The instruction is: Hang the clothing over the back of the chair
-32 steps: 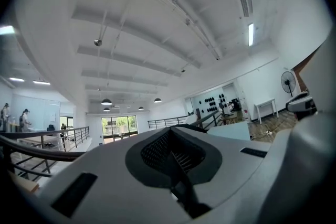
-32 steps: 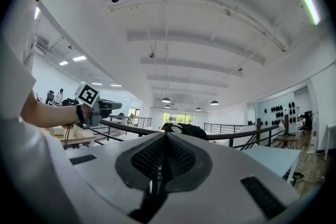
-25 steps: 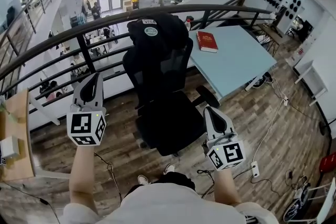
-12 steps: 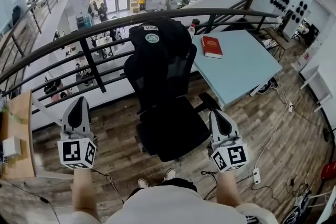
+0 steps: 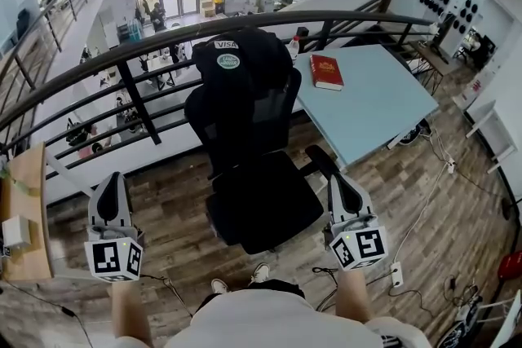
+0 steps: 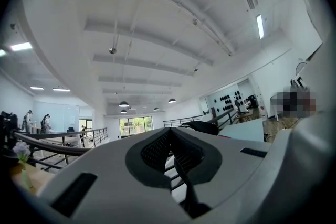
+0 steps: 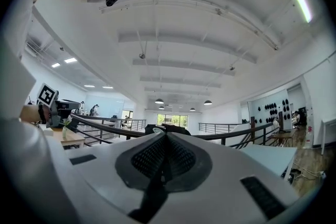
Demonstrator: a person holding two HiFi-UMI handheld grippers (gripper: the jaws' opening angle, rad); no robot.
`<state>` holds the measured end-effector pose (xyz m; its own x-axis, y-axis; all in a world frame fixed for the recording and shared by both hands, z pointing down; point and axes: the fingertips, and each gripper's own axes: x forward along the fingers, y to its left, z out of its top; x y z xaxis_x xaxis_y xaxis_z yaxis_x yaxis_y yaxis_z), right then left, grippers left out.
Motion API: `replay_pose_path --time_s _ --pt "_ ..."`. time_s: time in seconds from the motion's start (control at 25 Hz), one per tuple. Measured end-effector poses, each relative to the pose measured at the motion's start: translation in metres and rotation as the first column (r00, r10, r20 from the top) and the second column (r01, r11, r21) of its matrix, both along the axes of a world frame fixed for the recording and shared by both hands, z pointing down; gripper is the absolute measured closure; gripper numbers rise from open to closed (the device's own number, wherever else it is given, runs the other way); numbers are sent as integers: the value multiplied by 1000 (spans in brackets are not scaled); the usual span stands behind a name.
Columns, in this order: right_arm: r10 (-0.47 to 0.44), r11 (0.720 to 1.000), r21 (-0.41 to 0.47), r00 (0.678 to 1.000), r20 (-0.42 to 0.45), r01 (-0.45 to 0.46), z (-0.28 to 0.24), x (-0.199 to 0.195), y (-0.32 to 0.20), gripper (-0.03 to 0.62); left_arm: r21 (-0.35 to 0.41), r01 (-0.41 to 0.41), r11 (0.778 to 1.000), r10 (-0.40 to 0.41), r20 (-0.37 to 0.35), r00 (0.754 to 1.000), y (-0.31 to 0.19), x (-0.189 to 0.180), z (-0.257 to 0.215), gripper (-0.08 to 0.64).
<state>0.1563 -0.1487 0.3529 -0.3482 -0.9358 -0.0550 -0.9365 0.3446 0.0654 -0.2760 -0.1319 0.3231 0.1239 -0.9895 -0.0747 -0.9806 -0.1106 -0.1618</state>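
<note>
A black garment [image 5: 243,59] with round badges lies draped over the top of the black office chair's back [image 5: 245,114]. The chair's seat [image 5: 265,200] faces me. My left gripper [image 5: 110,187] is at the lower left, well clear of the chair, shut and empty. My right gripper [image 5: 341,185] hangs beside the seat's right edge, also shut with nothing in it. In the left gripper view the garment [image 6: 202,126] shows as a dark hump past the closed jaws [image 6: 170,136]. The right gripper view shows the garment [image 7: 167,129] just above its closed jaws [image 7: 165,139].
A dark curved railing [image 5: 122,45] runs behind the chair, with a drop to a lower floor beyond it. A light blue table [image 5: 367,98] with a red book [image 5: 325,71] stands at the right. A wooden desk [image 5: 20,208] sits at the far left. Cables and a power strip [image 5: 397,273] lie on the floor.
Both grippers have drawn back from the chair toward me. The left one has dropped lower in the head view and moved left; the right one shifted slightly back.
</note>
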Motion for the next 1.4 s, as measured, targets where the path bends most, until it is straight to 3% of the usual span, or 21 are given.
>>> replay_pose_path --time_s 0.36,0.6,1.4 --pt "0 999 -37 1000 20 1 14 12 -4 574 -14 85 996 -85 -57 995 25 -10 14 538" --pt "-5 999 -41 1000 29 6 14 19 -7 574 33 115 993 -109 -128 986 45 -8 9 538" --pt "-66 997 -34 997 40 67 14 -7 -22 574 39 118 992 -114 -90 989 38 0 7 538"
